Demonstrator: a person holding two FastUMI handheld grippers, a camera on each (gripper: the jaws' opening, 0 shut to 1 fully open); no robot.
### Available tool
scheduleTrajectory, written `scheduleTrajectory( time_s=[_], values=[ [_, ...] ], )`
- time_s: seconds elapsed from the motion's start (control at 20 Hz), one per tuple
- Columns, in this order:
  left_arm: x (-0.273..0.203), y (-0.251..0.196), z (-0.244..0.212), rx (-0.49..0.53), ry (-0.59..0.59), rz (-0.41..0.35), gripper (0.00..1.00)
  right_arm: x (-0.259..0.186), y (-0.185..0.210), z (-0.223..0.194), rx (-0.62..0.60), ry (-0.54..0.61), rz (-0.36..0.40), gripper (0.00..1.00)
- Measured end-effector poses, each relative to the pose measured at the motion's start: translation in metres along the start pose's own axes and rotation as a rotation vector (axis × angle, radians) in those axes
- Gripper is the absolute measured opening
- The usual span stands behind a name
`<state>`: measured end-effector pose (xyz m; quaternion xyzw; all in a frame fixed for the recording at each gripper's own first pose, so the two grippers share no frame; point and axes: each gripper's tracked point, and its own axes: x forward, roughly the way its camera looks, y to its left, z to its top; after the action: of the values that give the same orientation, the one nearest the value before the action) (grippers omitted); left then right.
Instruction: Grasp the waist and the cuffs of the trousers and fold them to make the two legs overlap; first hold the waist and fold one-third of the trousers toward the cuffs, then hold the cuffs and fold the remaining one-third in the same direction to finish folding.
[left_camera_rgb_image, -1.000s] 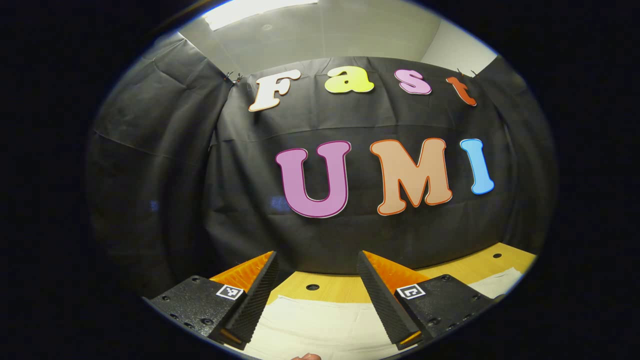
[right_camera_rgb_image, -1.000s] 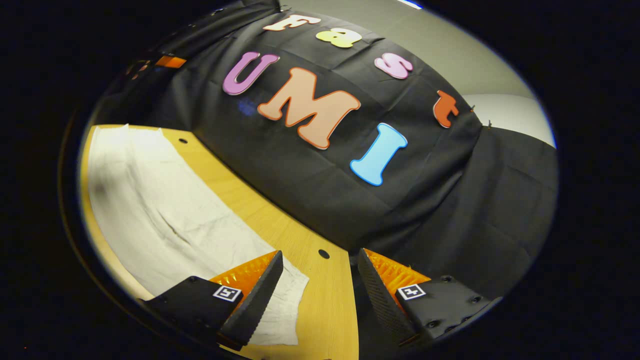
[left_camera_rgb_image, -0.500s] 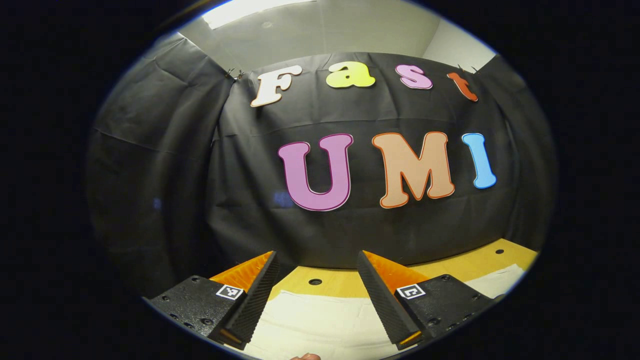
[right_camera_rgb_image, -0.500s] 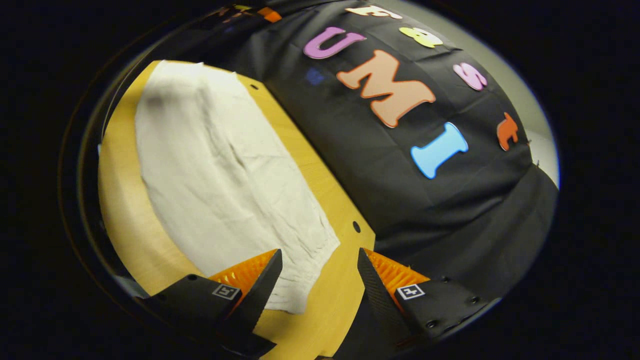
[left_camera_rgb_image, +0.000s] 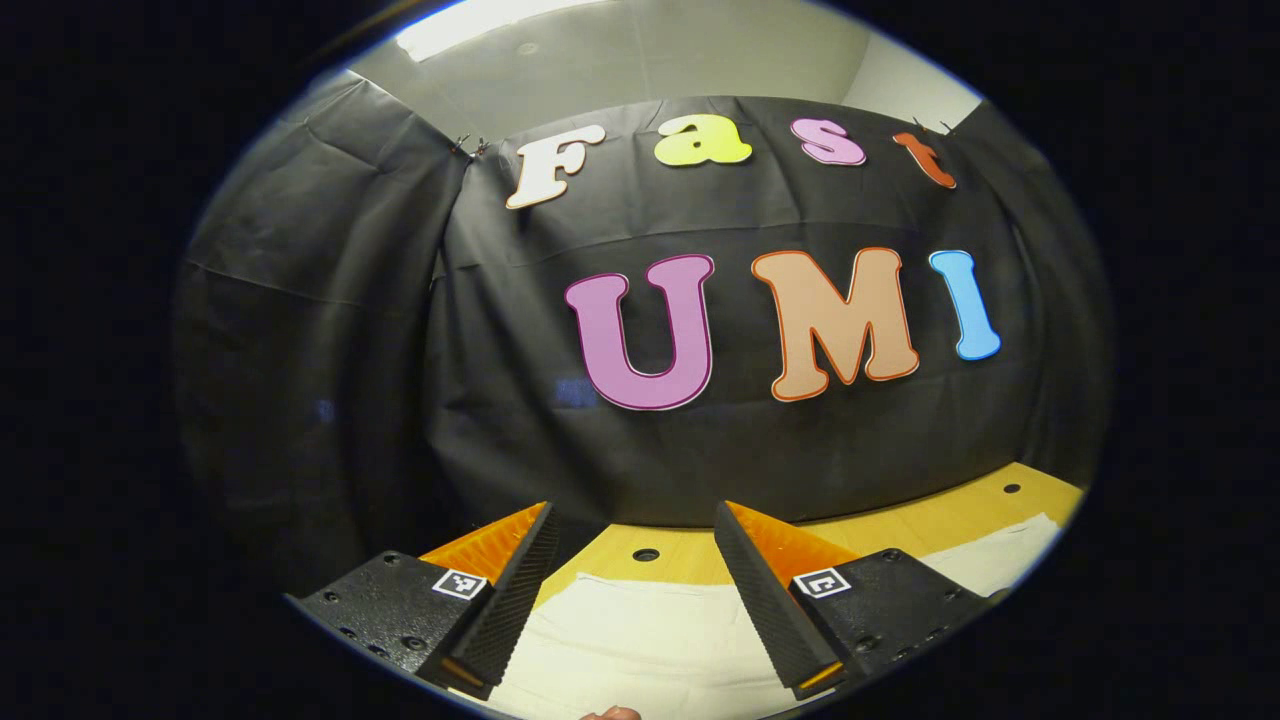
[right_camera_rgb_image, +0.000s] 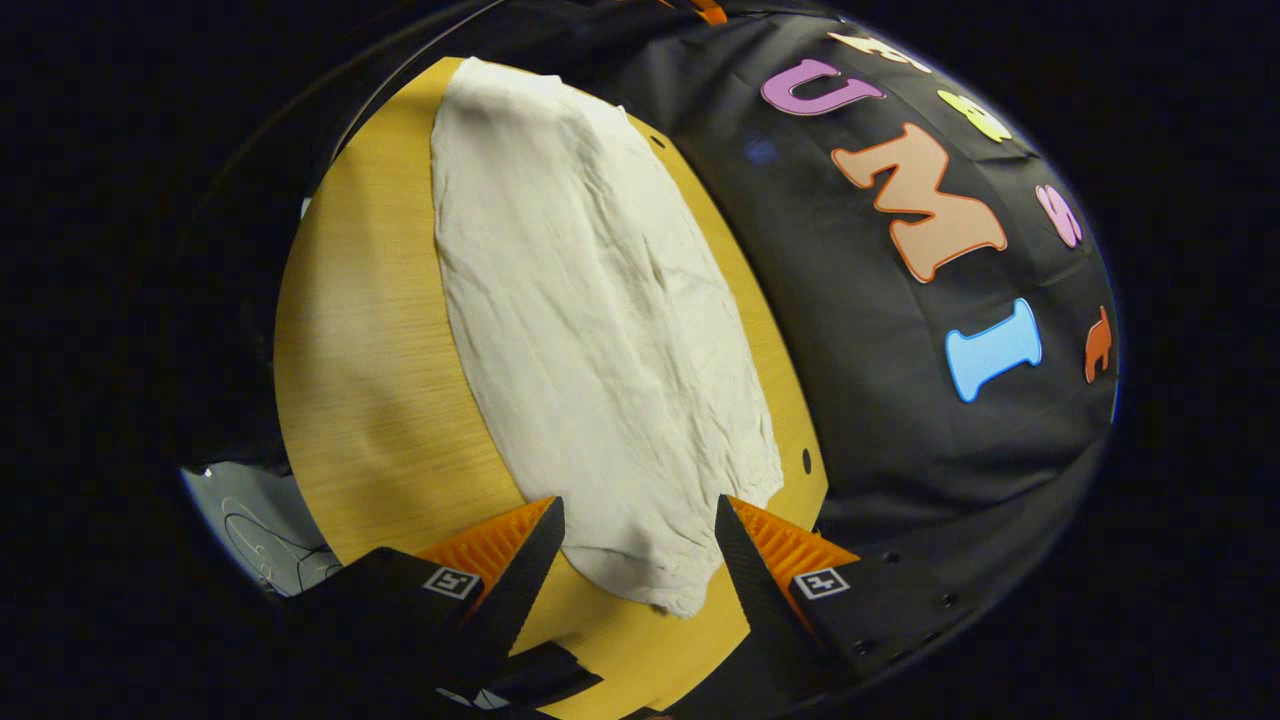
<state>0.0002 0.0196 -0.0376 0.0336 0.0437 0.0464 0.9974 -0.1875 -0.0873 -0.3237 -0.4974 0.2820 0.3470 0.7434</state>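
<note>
Cream-white trousers (right_camera_rgb_image: 590, 330) lie stretched lengthwise on the wooden table (right_camera_rgb_image: 360, 400) in the right gripper view, one end near me and the other far off. My right gripper (right_camera_rgb_image: 638, 535) is open, its fingers either side of the near end of the cloth, above it. In the left gripper view the trousers (left_camera_rgb_image: 640, 640) show pale below the fingers, with another patch of cloth (left_camera_rgb_image: 1000, 560) at the right. My left gripper (left_camera_rgb_image: 632, 550) is open over that cloth, facing the black wall. Whether the near end is waist or cuffs, I cannot tell.
The table's far edge meets the black cloth wall (right_camera_rgb_image: 900, 420). Small round holes (left_camera_rgb_image: 646, 554) dot the tabletop near that edge. The table's left edge drops to a grey floor (right_camera_rgb_image: 250, 530). A fingertip (left_camera_rgb_image: 612, 714) peeks in at the bottom of the left gripper view.
The right gripper has swung and tilted down toward the table, so the trousers' near end now lies between its fingers. The left gripper has drifted slightly; both stay open.
</note>
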Motion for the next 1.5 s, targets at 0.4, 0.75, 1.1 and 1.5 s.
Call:
scheduleTrajectory(
  time_s=[0.4, 0.75, 1.1, 1.5],
  values=[
    [-0.002, 0.006, -0.004, 0.014, 0.007, 0.012, 0.96, 0.026, 0.000, -0.001, -0.111, 0.027, 0.003, 0.94],
    [-0.007, 0.012, -0.008, 0.036, 0.011, 0.016, 0.96, 0.048, -0.002, 0.003, -0.067, 0.066, -0.003, 0.73],
    [-0.013, 0.022, -0.025, 0.102, 0.033, 0.009, 0.96, 0.055, 0.010, 0.000, -0.010, 0.114, 0.022, 0.03],
    [-0.028, 0.052, -0.070, 0.320, 0.105, -0.034, 0.96, 0.055, 0.010, 0.003, -0.031, 0.109, 0.003, 0.13]
  ],
)
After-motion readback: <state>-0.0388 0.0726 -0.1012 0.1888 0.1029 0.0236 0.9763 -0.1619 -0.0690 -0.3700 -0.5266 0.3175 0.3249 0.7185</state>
